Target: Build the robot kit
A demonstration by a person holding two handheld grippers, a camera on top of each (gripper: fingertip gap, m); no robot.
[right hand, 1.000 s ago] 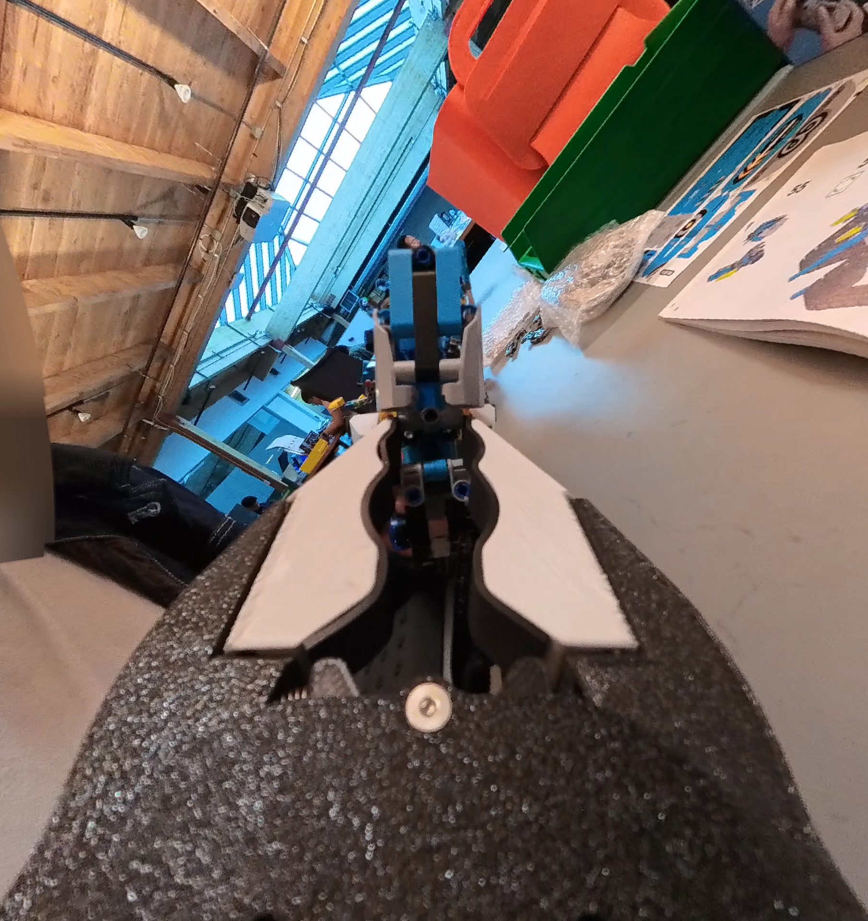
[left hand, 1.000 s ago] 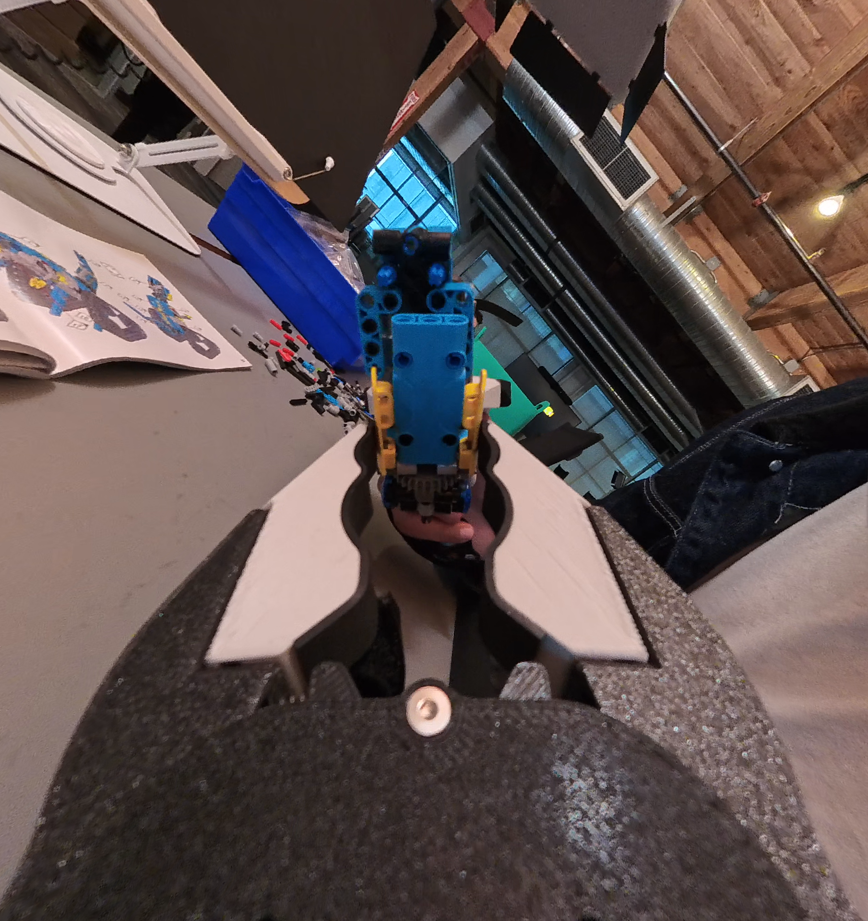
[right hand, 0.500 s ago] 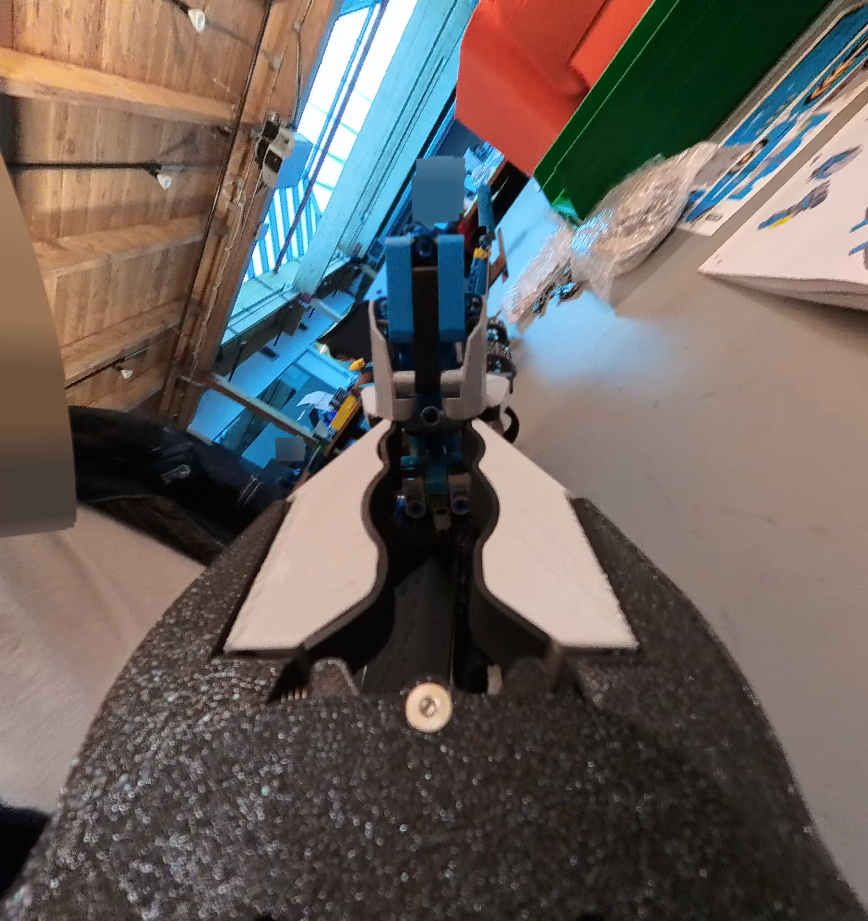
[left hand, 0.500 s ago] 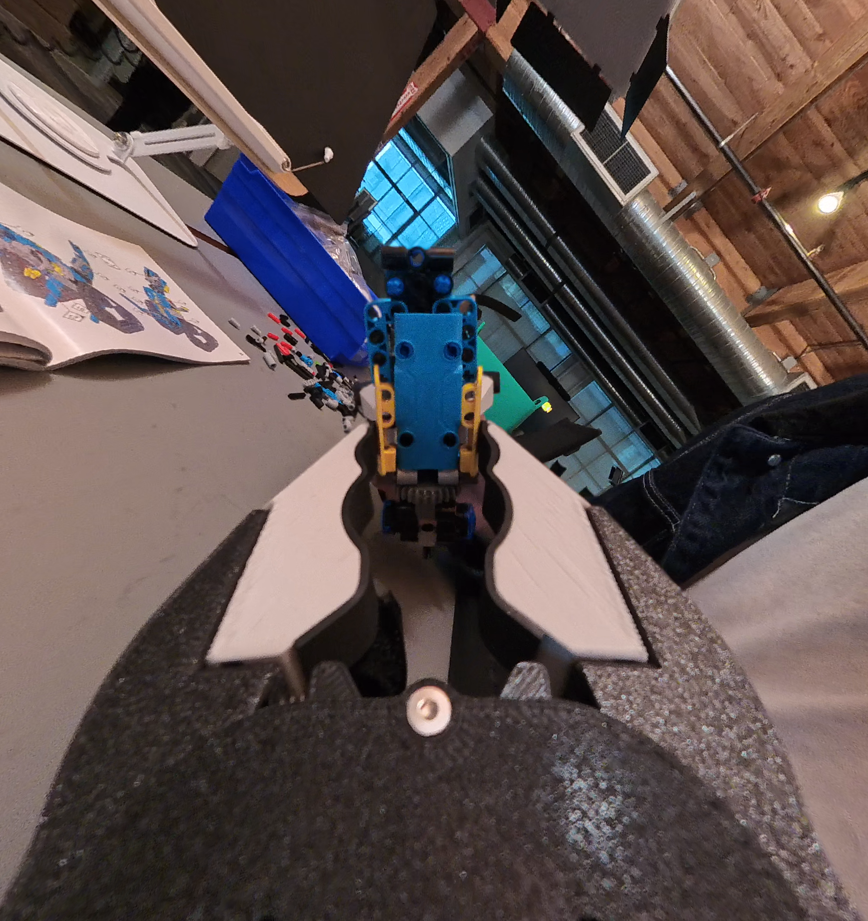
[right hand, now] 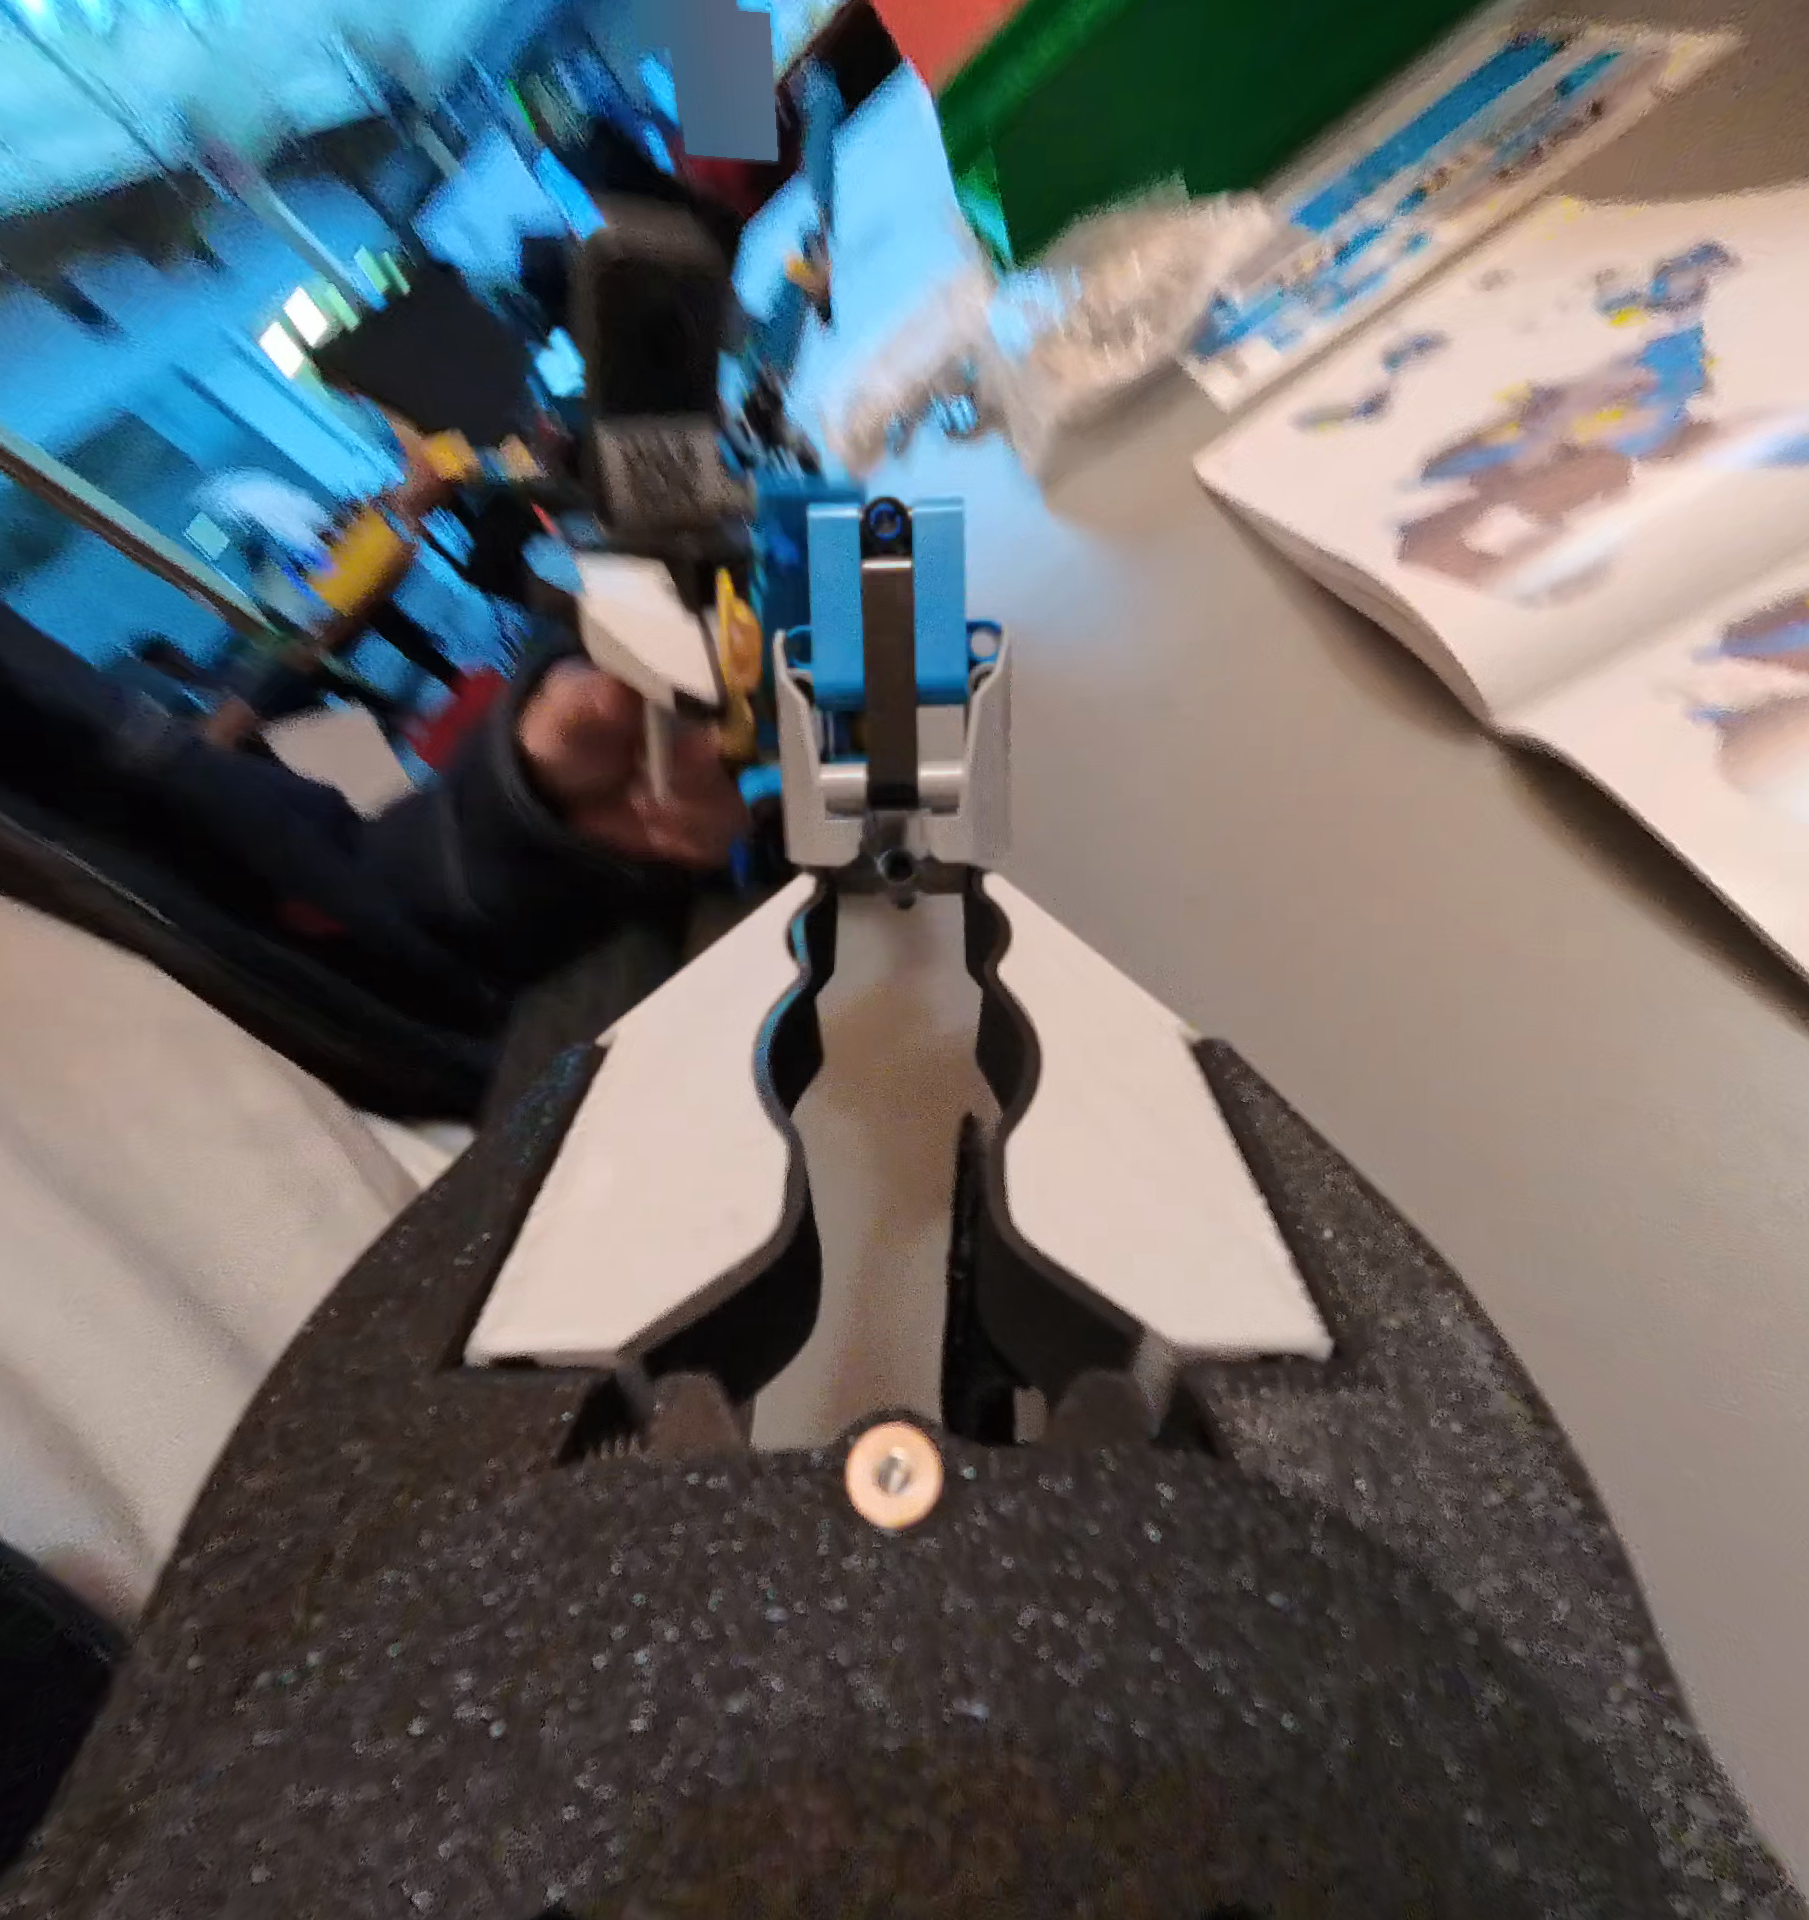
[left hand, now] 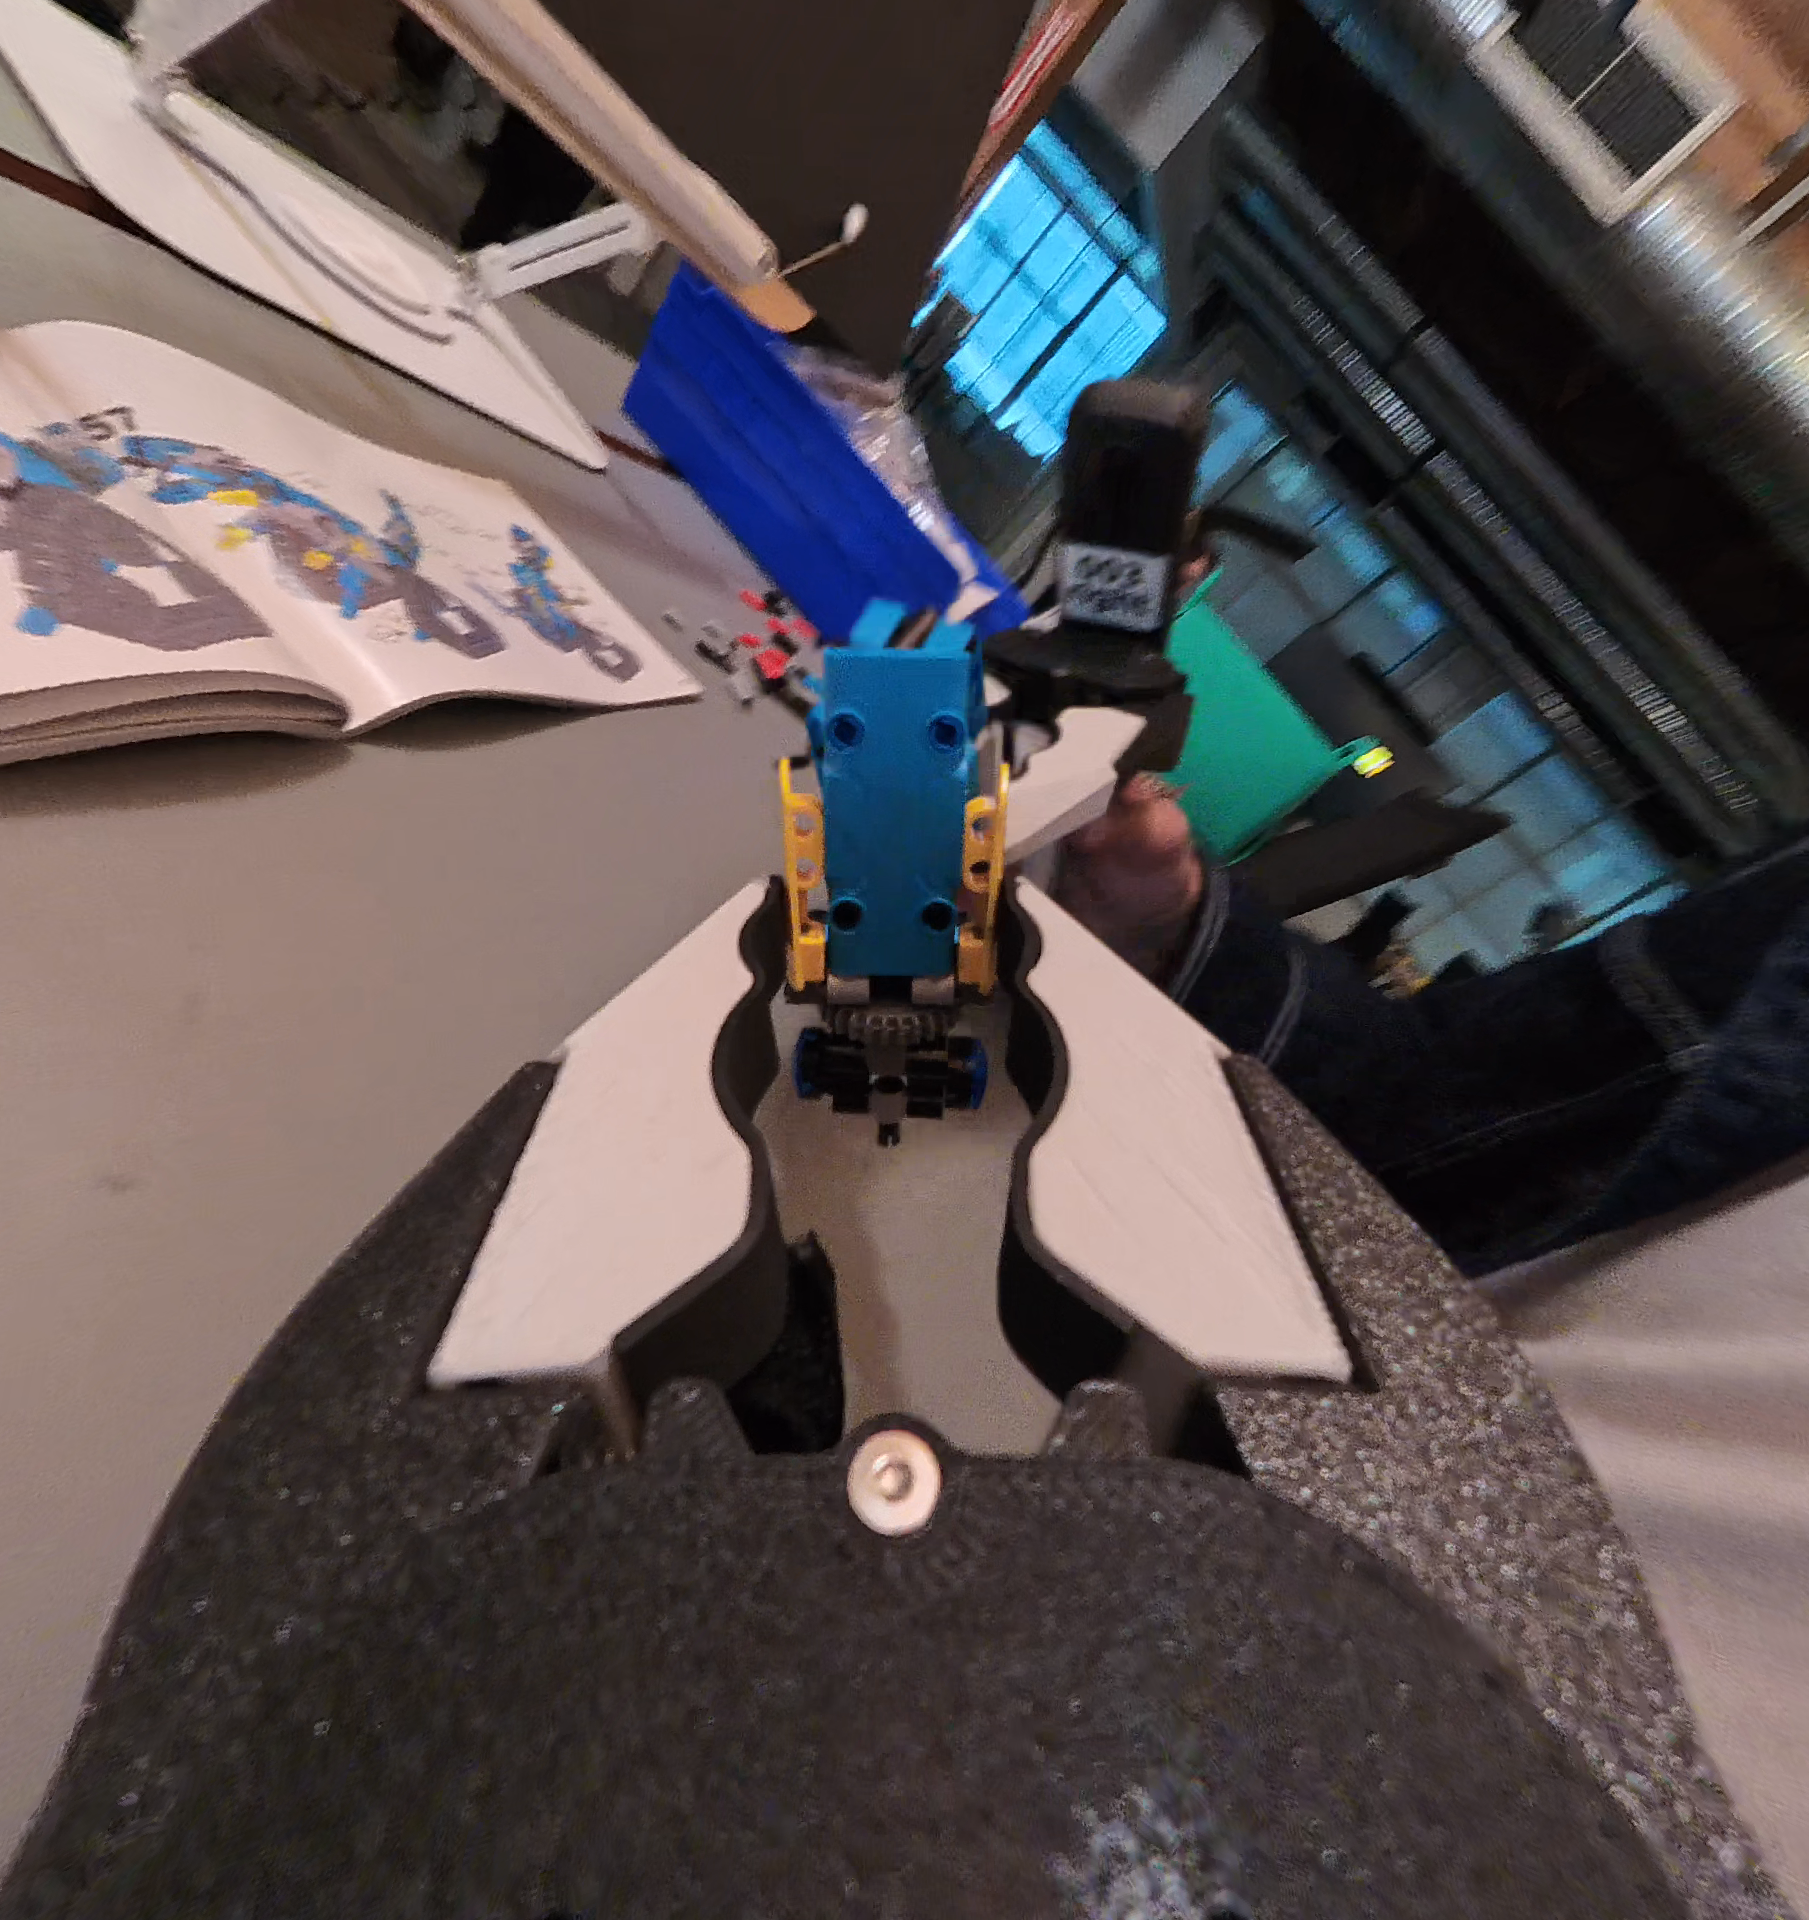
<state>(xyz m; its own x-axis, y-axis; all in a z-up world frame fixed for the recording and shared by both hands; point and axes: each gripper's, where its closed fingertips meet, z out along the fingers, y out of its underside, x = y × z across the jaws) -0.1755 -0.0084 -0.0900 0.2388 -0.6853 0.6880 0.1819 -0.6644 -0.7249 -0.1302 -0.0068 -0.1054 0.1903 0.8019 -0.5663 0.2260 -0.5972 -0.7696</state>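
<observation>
Left gripper [left hand: 892, 914] and right gripper [right hand: 898, 883] each clamp an end of one blue brick model [left hand: 895, 821], held above the grey worktop [left hand: 308, 987] beside the open instruction booklet [left hand: 256, 582].

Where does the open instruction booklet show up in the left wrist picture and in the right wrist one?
Left wrist view: the open instruction booklet lies on the grey table at the left edge, left of the brick model in the left gripper.
Right wrist view: it lies at the upper right.
Shared landmark: the brick model, which both grippers hold.
</observation>
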